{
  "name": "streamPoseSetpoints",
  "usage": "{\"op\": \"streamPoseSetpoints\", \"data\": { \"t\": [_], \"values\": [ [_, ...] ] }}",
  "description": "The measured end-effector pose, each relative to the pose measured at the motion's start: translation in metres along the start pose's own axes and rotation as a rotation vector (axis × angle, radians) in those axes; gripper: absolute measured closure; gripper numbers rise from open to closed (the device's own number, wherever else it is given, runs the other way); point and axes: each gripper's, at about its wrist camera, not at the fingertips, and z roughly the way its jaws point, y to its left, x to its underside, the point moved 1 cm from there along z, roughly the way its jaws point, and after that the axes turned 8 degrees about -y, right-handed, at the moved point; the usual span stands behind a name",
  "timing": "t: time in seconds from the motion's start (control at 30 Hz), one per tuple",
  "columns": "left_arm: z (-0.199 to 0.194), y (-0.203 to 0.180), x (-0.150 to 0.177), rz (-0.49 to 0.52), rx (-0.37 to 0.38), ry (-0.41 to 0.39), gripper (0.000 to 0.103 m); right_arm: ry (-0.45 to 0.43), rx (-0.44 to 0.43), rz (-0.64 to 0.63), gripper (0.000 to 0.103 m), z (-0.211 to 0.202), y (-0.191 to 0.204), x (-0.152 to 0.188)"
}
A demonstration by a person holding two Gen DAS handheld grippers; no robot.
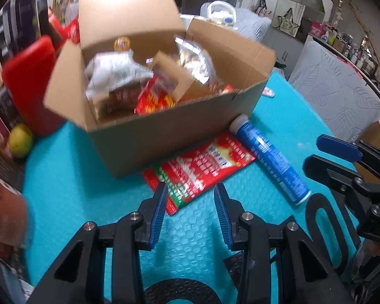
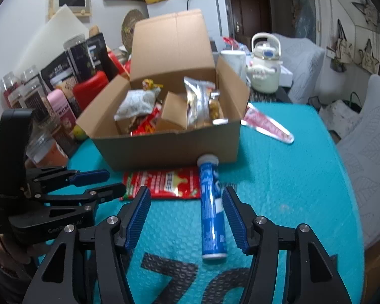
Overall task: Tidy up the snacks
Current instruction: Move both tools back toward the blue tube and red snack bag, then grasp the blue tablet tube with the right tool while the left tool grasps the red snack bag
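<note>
We count one cardboard box [image 2: 169, 149], one blue tube [image 2: 211, 210], two red packets [image 2: 164, 183] [image 2: 268, 126]; our left gripper [image 1: 191, 197] and right gripper [image 2: 186, 202] hover low, both spread wide, empty.

One open cardboard box [image 2: 164, 144], one blue tube [image 2: 211, 210], one red snack packet [image 2: 164, 183] and one pink-and-white packet [image 2: 268, 125] on the teal counter [image 2: 291, 190]; one white kettle [image 2: 264, 68], one yellow fruit [image 1: 20, 139]

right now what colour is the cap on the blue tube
Grey-white cap on the blue tube, clearest in the right wrist view.
</note>
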Motion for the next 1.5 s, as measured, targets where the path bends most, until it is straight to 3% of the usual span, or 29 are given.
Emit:
{"op": "streamPoseSetpoints", "data": {
  "t": [0.3, 0.4, 0.47, 0.6, 0.83, 0.93, 0.97, 1.0, 1.1, 1.5],
  "values": [
    [0.029, 0.010, 0.011, -0.019, -0.034, 0.064, 0.065, 0.057, 0.007, 0.007, 0.044, 0.017, -0.008, 0.014],
    [0.030, 0.008, 0.010, -0.016, -0.019, 0.048, 0.048, 0.070, 0.008, 0.015, 0.044, 0.022, -0.013, 0.016],
    [0.032, 0.003, 0.011, -0.013, 0.015, 0.043, 0.026, 0.078, 0.008, 0.024, 0.044, 0.025, -0.018, 0.017],
    [0.037, -0.014, 0.014, 0.048, -0.024, 0.042, 0.015, 0.092, 0.012, 0.029, 0.039, 0.028, -0.026, 0.021],
    [0.038, -0.012, 0.008, 0.009, -0.009, 0.054, 0.015, 0.122, 0.020, 0.032, 0.039, 0.033, -0.040, 0.032],
    [0.031, -0.007, 0.001, 0.007, -0.011, 0.024, 0.015, 0.133, 0.026, 0.003, 0.041, 0.037, -0.036, 0.036],
    [0.027, -0.008, 0.000, 0.021, -0.018, 0.010, 0.015, 0.136, 0.026, -0.001, 0.044, 0.039, -0.036, 0.036],
    [0.024, -0.010, -0.001, 0.041, -0.023, -0.004, 0.015, 0.141, 0.022, -0.008, 0.057, 0.040, -0.034, 0.037],
    [0.019, -0.014, -0.005, 0.092, -0.031, -0.040, 0.015, 0.158, 0.020, -0.029, 0.075, 0.046, -0.033, 0.039],
    [0.061, -0.016, -0.025, 0.160, 0.047, 0.006, 0.015, 0.152, 0.038, 0.005, 0.075, 0.040, -0.050, 0.041]
  ]
}}
